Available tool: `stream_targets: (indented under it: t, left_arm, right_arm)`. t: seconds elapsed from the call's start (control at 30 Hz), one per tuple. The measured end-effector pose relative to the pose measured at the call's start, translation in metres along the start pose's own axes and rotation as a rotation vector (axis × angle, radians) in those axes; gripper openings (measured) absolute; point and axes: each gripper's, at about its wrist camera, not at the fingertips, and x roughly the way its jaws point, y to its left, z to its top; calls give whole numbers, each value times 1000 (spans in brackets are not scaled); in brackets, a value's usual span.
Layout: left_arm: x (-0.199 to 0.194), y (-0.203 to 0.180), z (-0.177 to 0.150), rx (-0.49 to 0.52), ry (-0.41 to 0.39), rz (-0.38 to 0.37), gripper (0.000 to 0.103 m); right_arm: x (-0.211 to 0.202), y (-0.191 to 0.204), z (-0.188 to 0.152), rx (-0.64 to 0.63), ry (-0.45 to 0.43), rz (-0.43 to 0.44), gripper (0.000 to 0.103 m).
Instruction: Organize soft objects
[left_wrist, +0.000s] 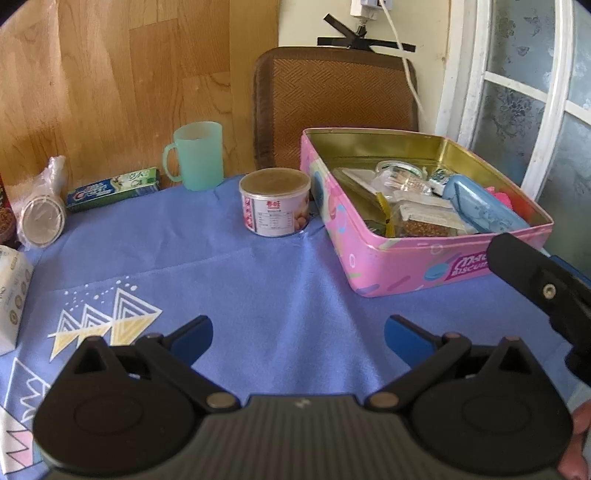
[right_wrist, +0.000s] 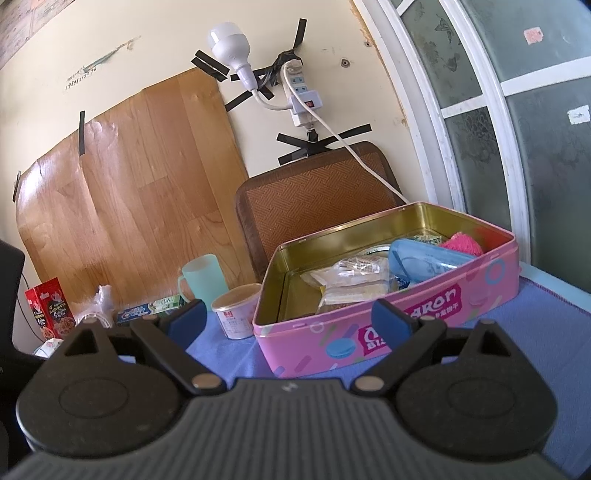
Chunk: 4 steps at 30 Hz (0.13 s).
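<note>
An open pink biscuit tin (left_wrist: 406, 266) sits on the blue tablecloth (left_wrist: 258, 288) at the right. It holds clear packets (left_wrist: 424, 210), a blue case (left_wrist: 480, 206) and a pink soft thing (left_wrist: 498, 195). In the right wrist view the tin (right_wrist: 332, 339) is just ahead, with the blue case (right_wrist: 424, 258) and the pink knitted thing (right_wrist: 463, 245) inside. My left gripper (left_wrist: 297, 339) is open and empty over the cloth. My right gripper (right_wrist: 288, 321) is open and empty in front of the tin; its body shows in the left wrist view (left_wrist: 543, 291).
A pink-labelled can (left_wrist: 275, 201), a green mug (left_wrist: 195, 155), a toothpaste box (left_wrist: 114, 188), bagged cups (left_wrist: 42, 214) and a white carton (left_wrist: 11, 295) stand on the cloth. A red snack box (right_wrist: 50, 308) is at the left. A brown chair back (left_wrist: 332, 103) stands behind the table.
</note>
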Motion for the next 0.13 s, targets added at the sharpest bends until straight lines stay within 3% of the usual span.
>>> stream_targets:
  t: [0.13]
  left_arm:
    - [-6, -3, 0, 17, -31, -3, 103]
  right_arm:
    - [0, 1, 3, -9, -5, -1, 98]
